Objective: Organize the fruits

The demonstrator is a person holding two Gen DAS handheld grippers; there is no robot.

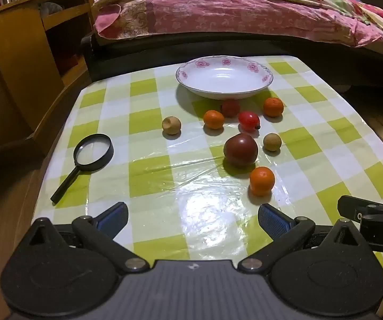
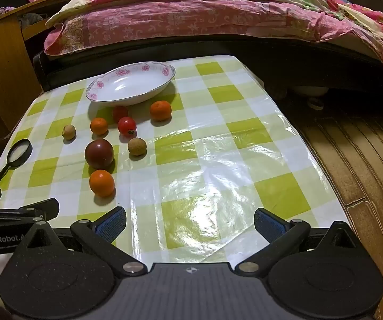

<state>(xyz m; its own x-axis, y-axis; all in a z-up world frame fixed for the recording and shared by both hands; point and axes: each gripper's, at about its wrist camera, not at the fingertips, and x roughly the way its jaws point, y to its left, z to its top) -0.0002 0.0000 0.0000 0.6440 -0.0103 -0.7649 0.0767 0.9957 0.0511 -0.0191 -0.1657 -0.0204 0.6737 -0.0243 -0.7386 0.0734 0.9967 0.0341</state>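
A white plate with pink flowers point(image 1: 266, 78) point(image 2: 164, 70) stands empty at the far side of the checked table. In front of it lie several small fruits: a dark plum point(image 1: 240, 149) point(image 2: 99, 154), three oranges, the nearest point(image 1: 262, 180) point(image 2: 101, 183), two red tomatoes point(image 1: 248, 120) point(image 2: 127, 126) and two brown longans point(image 1: 272, 142) point(image 2: 137, 146). My left gripper point(image 1: 192, 217) is open and empty near the table's front edge. My right gripper point(image 2: 190, 222) is open and empty, to the right of the fruits.
A black magnifying glass point(image 1: 85, 160) point(image 2: 14, 157) lies at the table's left. A bed with a pink quilt point(image 1: 244, 8) stands behind the table, a wooden cabinet point(image 1: 18, 66) to the left. Wood floor point(image 2: 364, 160) is on the right.
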